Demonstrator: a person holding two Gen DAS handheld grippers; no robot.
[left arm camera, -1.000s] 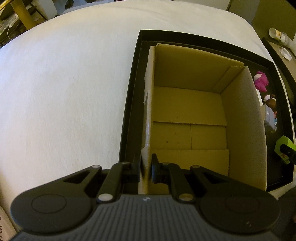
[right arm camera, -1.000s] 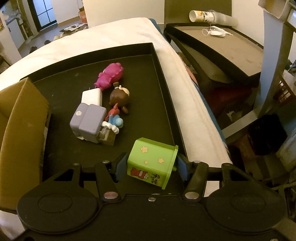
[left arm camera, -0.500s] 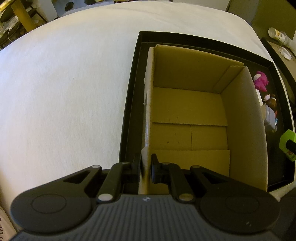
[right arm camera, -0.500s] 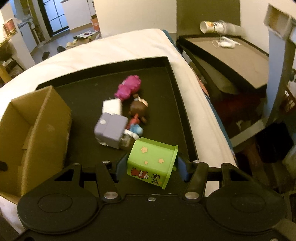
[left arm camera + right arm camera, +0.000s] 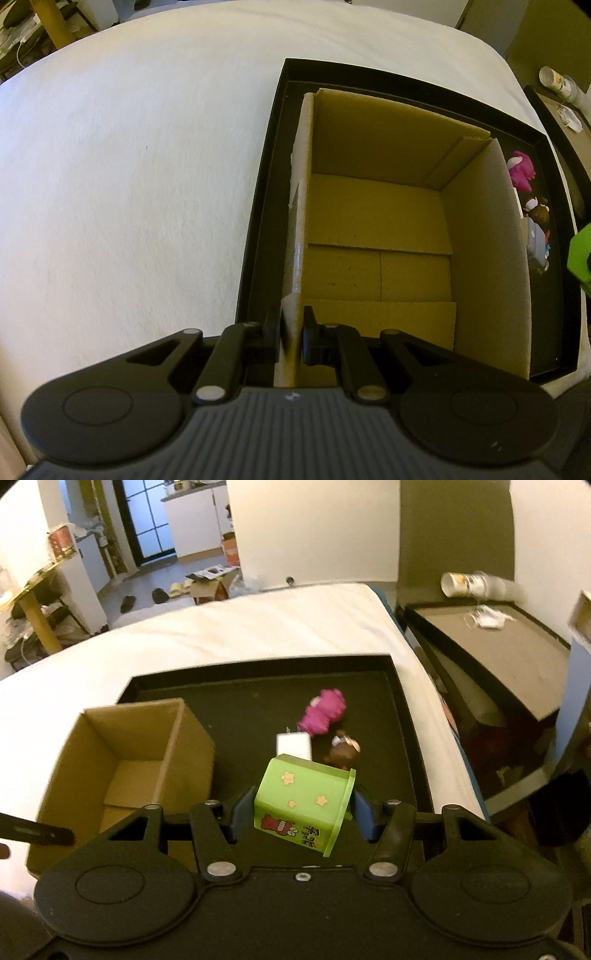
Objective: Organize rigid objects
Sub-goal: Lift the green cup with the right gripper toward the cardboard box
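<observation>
In the left wrist view our left gripper (image 5: 291, 341) points steeply down, its fingers (image 5: 272, 338) pinched narrow on the near-left wall of the cardboard box (image 5: 380, 236). The box stands open inside the black tray (image 5: 258, 236), filling the tray's left part, and nothing lies on its brown floor flaps. The tray rests on a white bed (image 5: 129, 177).

At about 3 o'clock from the box, between its right wall and the tray rim, we see a small cluster: a pink toy (image 5: 521, 171) farthest away, a brown figure (image 5: 540, 212) nearer, then a grey block (image 5: 536, 243). The block is partly hidden by the box wall, so we cannot say exactly what it is.

In the right wrist view our right gripper (image 5: 303, 812) holds a green cup (image 5: 304, 806) at half width, the blue-padded fingers (image 5: 364, 818) pressing its two sides. The cup is tilted, rim toward 4 o'clock, with stars and a red cartoon print on its side, and it hangs above the tray floor, apart from the other things. Just past it, at 12 o'clock, lies a white cube (image 5: 293, 746), with the brown figure (image 5: 341, 755) beside that at 3 o'clock and the pink toy (image 5: 325, 714) farther off. The box (image 5: 122, 760) sits at 9 o'clock of the cup.
</observation>
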